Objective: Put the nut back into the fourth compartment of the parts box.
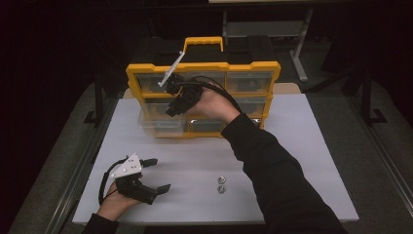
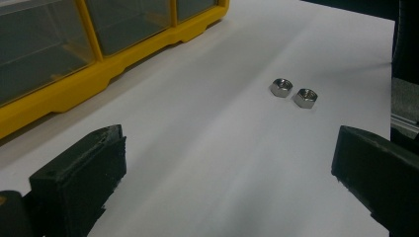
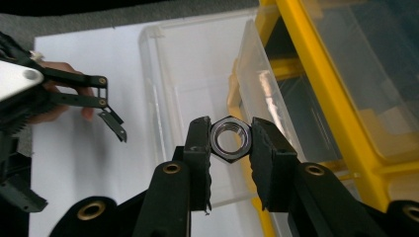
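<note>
Right fingers (image 3: 197, 148) clamp steel hex nut (image 3: 230, 137) over pulled-out clear plastic drawer (image 3: 192, 79), likely for deposit | left fingers (image 2: 79, 182) spread, empty, above white bench (image 2: 222, 163)

A white table (image 1: 292, 146) carries a yellow drawer organizer (image 1: 253, 68) and two loose nuts (image 1: 221, 184).

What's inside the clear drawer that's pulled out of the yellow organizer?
The pulled-out drawer looks empty. The right gripper holds a hex nut above it, and its fingers cover part of the drawer floor.
</note>
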